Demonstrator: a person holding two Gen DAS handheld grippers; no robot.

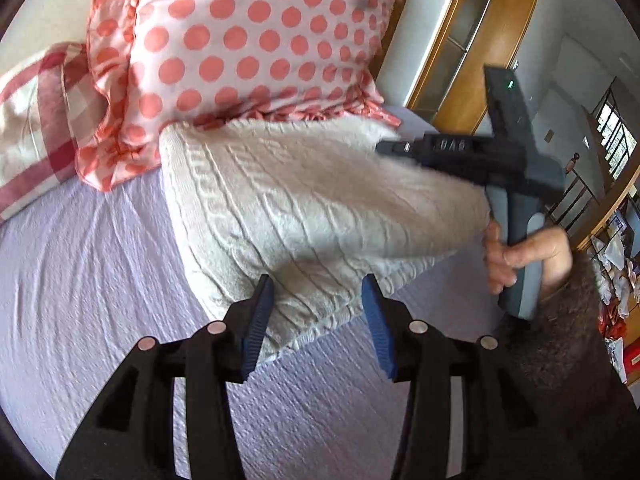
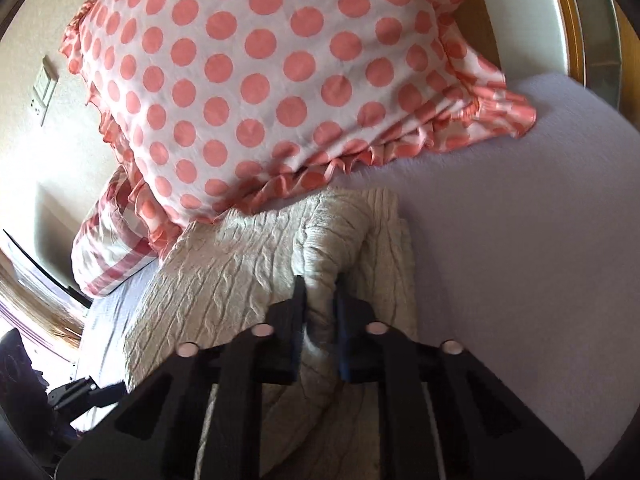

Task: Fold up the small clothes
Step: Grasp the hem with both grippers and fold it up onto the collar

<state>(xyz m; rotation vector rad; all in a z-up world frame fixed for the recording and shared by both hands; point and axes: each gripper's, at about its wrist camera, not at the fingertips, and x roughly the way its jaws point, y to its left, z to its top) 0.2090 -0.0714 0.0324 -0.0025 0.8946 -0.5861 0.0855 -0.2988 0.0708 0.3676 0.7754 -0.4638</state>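
A cream cable-knit sweater [image 1: 280, 204] lies on the lilac bed sheet [image 1: 80, 280], its far edge against the pillow. My left gripper [image 1: 318, 284] is open just above the sweater's near corner, holding nothing. My right gripper [image 2: 320, 284] is shut on a bunched fold of the sweater [image 2: 320, 240] and lifts it over the flat part. In the left wrist view the right gripper's body [image 1: 480, 160] shows at the right, with the lifted, blurred cloth beside it; its fingertips are hidden there.
A white pillow with coral polka dots [image 1: 248, 40] leans at the head of the bed, also in the right wrist view [image 2: 260, 80]. A red checked pillow [image 1: 36, 120] lies to its left. A wooden cabinet [image 1: 480, 40] stands beyond the bed's right edge.
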